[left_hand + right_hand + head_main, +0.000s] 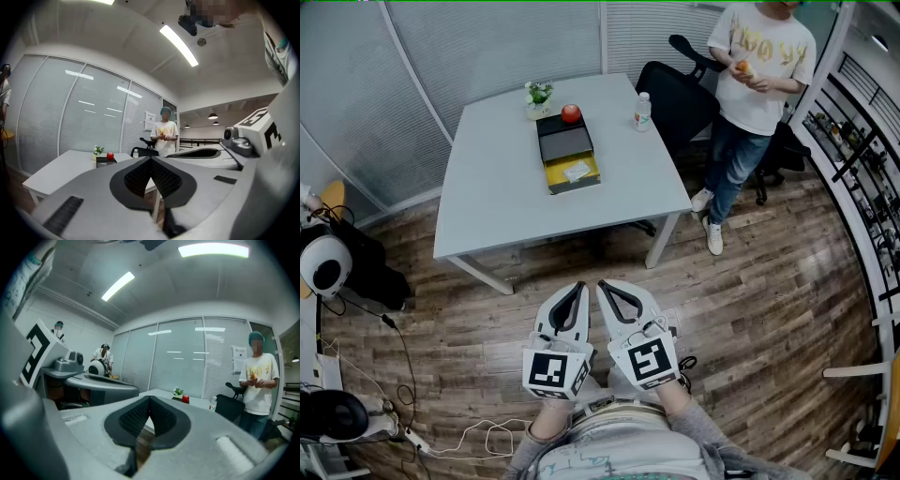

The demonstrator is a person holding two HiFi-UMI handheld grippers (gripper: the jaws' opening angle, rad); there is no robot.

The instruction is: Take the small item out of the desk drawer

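A small black desk drawer unit [566, 143] sits on the white table [497, 187], its yellow drawer [573, 174] pulled open with a pale small item [577, 170] inside. A red apple [571, 113] rests on top of the unit. Both grippers are held close to my body, well short of the table. My left gripper [571, 290] is shut and empty; my right gripper [610, 289] beside it is also shut and empty. The left gripper view shows the drawer unit [106, 161] and apple [110, 155] far off; the right gripper view shows the apple [186, 399].
A small potted plant [538, 97] and a water bottle [642, 112] stand on the table's far side. A black office chair [678, 94] and a standing person [755, 103] are at the far right. Cables [478, 433] lie on the wooden floor at left; shelving [861, 159] lines the right.
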